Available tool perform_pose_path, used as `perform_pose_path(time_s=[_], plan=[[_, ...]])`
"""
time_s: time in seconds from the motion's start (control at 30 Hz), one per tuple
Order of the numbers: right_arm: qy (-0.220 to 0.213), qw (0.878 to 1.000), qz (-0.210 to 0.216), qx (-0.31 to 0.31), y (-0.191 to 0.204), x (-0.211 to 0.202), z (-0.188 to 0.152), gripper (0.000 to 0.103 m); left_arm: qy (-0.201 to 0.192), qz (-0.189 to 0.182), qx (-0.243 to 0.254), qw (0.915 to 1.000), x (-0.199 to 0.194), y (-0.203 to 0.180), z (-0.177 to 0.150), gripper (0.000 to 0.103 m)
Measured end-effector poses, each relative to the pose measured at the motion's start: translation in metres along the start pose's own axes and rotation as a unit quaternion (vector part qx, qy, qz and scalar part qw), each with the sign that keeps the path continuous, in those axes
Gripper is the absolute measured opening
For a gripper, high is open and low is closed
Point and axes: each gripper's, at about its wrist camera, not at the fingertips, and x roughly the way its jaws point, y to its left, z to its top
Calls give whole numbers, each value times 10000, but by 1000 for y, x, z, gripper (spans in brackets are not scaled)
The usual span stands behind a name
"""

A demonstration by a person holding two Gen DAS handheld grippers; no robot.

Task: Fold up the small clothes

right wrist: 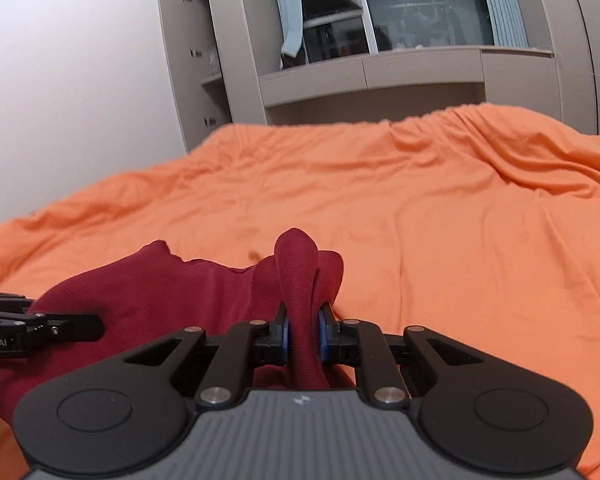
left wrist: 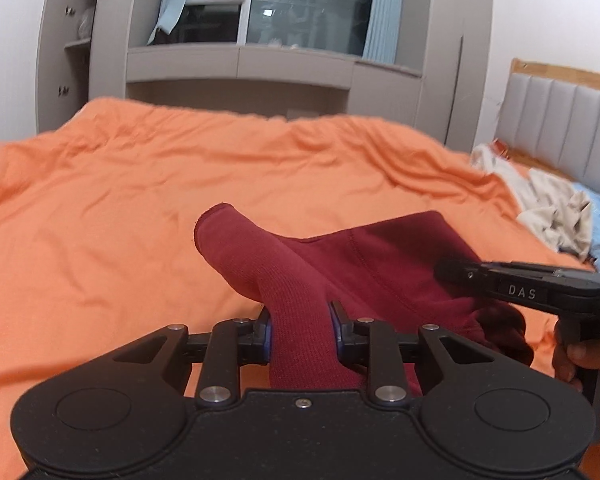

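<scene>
A small dark red knit garment point(left wrist: 380, 264) lies on the orange bedsheet point(left wrist: 120, 208). My left gripper point(left wrist: 302, 332) is shut on a ribbed edge of the garment, which bulges up between its blue pads. My right gripper point(right wrist: 302, 334) is shut on another bunched fold of the same garment point(right wrist: 160, 296). In the left wrist view the right gripper point(left wrist: 520, 286) reaches in from the right over the garment. In the right wrist view the left gripper point(right wrist: 40, 330) shows at the left edge.
A pile of cream and light blue cloth point(left wrist: 552, 204) lies at the right by the grey padded headboard point(left wrist: 568, 128). Grey cabinets and a dark window point(left wrist: 300, 4) stand beyond the bed's far edge. Orange sheet point(right wrist: 460, 220) spreads wide around the garment.
</scene>
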Motion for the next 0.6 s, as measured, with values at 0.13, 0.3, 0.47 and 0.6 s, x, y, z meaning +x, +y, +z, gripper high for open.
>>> perform_pose_path(time_s=[0.13, 0.3, 0.47, 0.6], plan=[[222, 9995, -244, -14, -2, 10, -12, 16, 339, 128, 44, 9993, 16, 9, -12, 29], [345, 9989, -306, 68, -6, 14, -19, 17, 469, 219, 127, 9986, 24, 13, -18, 31], [441, 9984, -350, 50, -6, 18, -23, 21, 631, 266, 112, 9976, 29, 16, -24, 33], [522, 9979, -378, 111, -9, 20, -25, 24, 665, 293, 130, 9973, 31, 18, -26, 35]])
